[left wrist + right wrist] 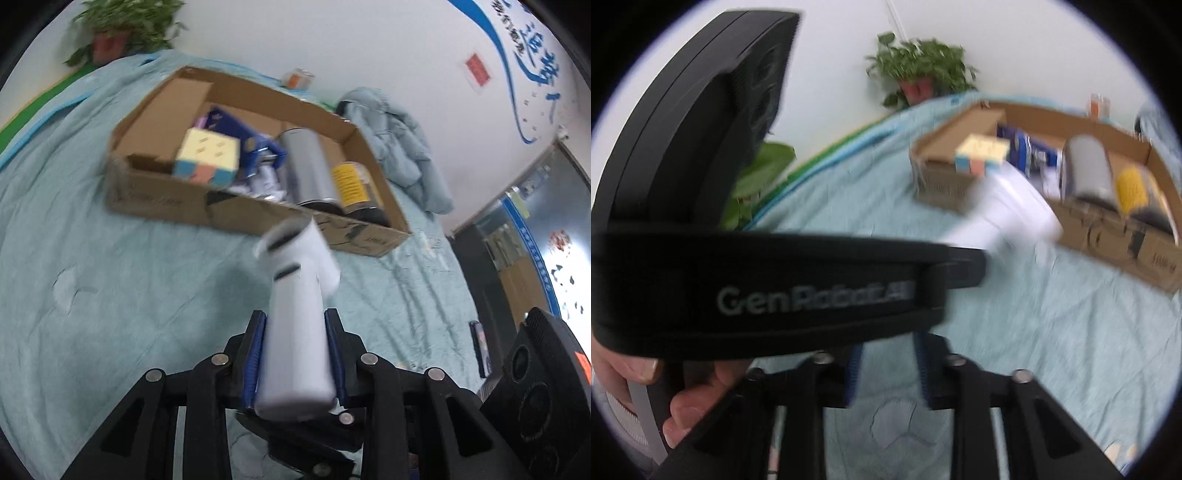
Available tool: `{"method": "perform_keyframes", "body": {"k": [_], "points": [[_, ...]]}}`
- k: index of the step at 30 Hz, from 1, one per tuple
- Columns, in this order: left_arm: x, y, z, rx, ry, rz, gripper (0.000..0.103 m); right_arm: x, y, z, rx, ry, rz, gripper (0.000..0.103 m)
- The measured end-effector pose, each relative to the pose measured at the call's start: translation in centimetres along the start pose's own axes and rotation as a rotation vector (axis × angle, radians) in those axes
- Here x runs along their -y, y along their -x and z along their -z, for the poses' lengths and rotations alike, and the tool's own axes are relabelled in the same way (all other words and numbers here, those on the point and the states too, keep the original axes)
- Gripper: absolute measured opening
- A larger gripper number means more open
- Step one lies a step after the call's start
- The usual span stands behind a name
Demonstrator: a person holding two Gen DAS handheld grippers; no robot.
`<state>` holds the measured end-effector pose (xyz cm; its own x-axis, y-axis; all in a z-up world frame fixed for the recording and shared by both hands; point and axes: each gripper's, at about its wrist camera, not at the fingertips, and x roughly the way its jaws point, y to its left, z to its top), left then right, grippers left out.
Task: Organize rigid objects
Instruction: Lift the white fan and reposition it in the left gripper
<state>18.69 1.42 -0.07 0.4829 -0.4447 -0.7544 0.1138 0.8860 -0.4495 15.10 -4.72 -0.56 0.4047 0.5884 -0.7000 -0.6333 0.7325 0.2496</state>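
1. Progress: the shallow brown cardboard box (255, 218) on the pale teal quilted cloth (110, 295) already held several items. From the left wrist view you had a pastel-faced puzzle cube (207, 157) at its 9 o'clock end, a dark blue printed carton (236, 127) behind it, a grey metal cylinder (308, 166) near centre and a yellow-labelled dark jar (356, 188) at 3 o'clock.
2. Remaining: the white plastic handheld device with a cylindrical handle and slotted head (295, 332) was not yet in the box. It sat off the cloth, just short of the box's near wall, at 6 o'clock from the cylinder.
3. Left gripper (295, 354): its blue-padded jaws pinched the white handle on both sides, head pointing towards the box.
4. Right gripper (888, 369): the frame was blurred, and the pads looked apart with only cloth showing between them; you held nothing, and I judged the jaws drawn fully in.
5. No further loose rigid items showed on the cloth. A crumpled blue-grey garment (399, 147) lay at 2 o'clock of the box.
6. Judgement: the task was near its end, with one placement pending.
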Motion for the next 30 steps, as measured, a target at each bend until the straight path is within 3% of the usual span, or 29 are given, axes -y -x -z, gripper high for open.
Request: {"method": "perform_keyframes", "body": {"k": [2, 5, 10, 12, 15, 16, 18, 19, 21, 24, 26, 30], "points": [[0.6, -0.9, -1.2, -0.016, -0.013, 0.005, 0.027, 0.8, -0.1, -0.8, 0.012, 0.015, 0.046, 0.004], [0.0, -3.0, -1.4, -0.079, 0.013, 0.000, 0.028, 4.6, -1.3, -0.6, -0.033, -0.119, 0.013, 0.004], [-1.6, -2.7, -0.5, -0.080, 0.039, 0.037, 0.023, 9.5, -1.0, 2.2, -0.039, -0.282, -0.004, 0.006], [-2.3, -2.5, -0.4, -0.070, 0.043, 0.028, 0.023, 10.6, -0.9, 2.4, -0.030, -0.303, -0.027, 0.015], [-3.1, -1.7, -0.8, -0.046, 0.035, -0.002, 0.024, 11.5, -1.2, 2.2, -0.006, -0.300, -0.060, 0.038], [-3.4, -1.4, -0.8, -0.038, 0.033, -0.013, 0.030, 11.6, -1.5, 2.0, -0.001, -0.298, -0.079, 0.045], [-4.3, -1.2, -1.3, -0.033, 0.047, -0.027, 0.043, 11.6, -2.2, 1.5, 0.001, -0.273, -0.109, 0.048], [-4.7, -1.3, -1.4, -0.032, 0.058, -0.032, 0.053, 11.4, -2.3, 1.2, 0.001, -0.250, -0.109, 0.048], [-5.5, -1.5, -1.6, -0.032, 0.075, -0.028, 0.062, 10.4, -1.8, 0.6, -0.002, -0.208, -0.090, 0.053], [-6.3, -2.4, -1.4, -0.060, 0.117, 0.023, 0.063, 9.4, -2.7, 0.3, -0.025, -0.159, -0.069, 0.060], [-6.7, -3.6, -1.3, -0.086, 0.153, 0.057, 0.063, 8.3, -3.6, 0.0, -0.034, -0.107, -0.005, 0.068], [-7.0, -5.1, -1.1, -0.108, 0.177, 0.081, 0.063, 7.7, -5.2, 0.1, -0.071, -0.092, 0.075, 0.063]]}}
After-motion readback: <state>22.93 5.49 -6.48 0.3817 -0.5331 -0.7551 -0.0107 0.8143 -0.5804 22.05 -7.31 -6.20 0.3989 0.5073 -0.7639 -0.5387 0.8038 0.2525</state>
